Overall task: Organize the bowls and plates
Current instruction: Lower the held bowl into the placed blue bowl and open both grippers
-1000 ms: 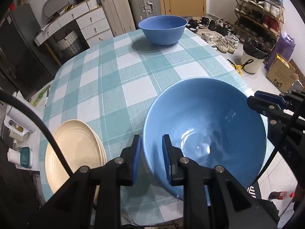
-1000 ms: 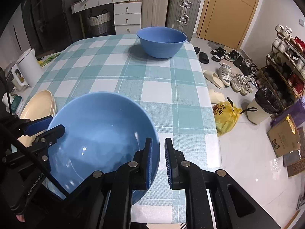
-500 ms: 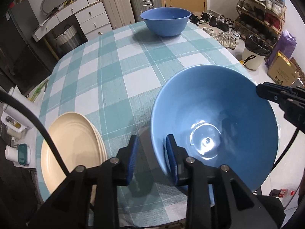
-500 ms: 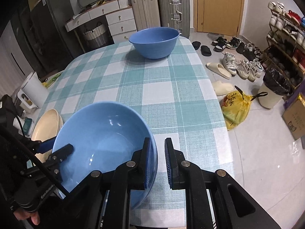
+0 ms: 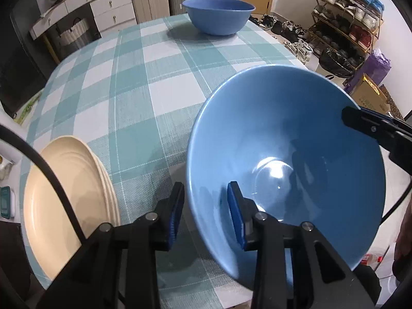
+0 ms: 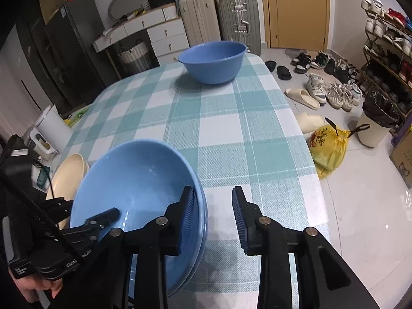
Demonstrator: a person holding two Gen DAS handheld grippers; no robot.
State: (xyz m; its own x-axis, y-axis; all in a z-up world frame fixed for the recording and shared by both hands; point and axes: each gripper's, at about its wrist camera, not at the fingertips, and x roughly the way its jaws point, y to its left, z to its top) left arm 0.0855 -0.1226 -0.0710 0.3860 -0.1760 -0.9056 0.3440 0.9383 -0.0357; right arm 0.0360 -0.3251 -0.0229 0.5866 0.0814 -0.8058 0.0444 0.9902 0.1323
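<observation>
The left gripper has its jaws opening, and the rim of the near blue bowl runs between them: 1 pad sits inside the bowl, the other outside, with a gap showing on both sides, so nothing is pinched. The right gripper is opening too; its left pad is over the bowl's right rim and its right pad stands clear above the tablecloth, apart from the rim. In the right wrist view the rim looks doubled at its right edge, as if 2 bowls were nested, though that cannot be told for sure.

The near bowl sits at the front edge of the checked table, at about 5 o'clock in the left wrist view and 7 o'clock in the right one. Just beside it, at 8 o'clock in the left view, lies a stack of cream plates; in the right view they peek out behind the bowl. A second blue bowl stands well apart at the far edge of the table, at 12 o'clock in both views.

A hand grips the left tool's handle at 8 o'clock in the right view.
</observation>
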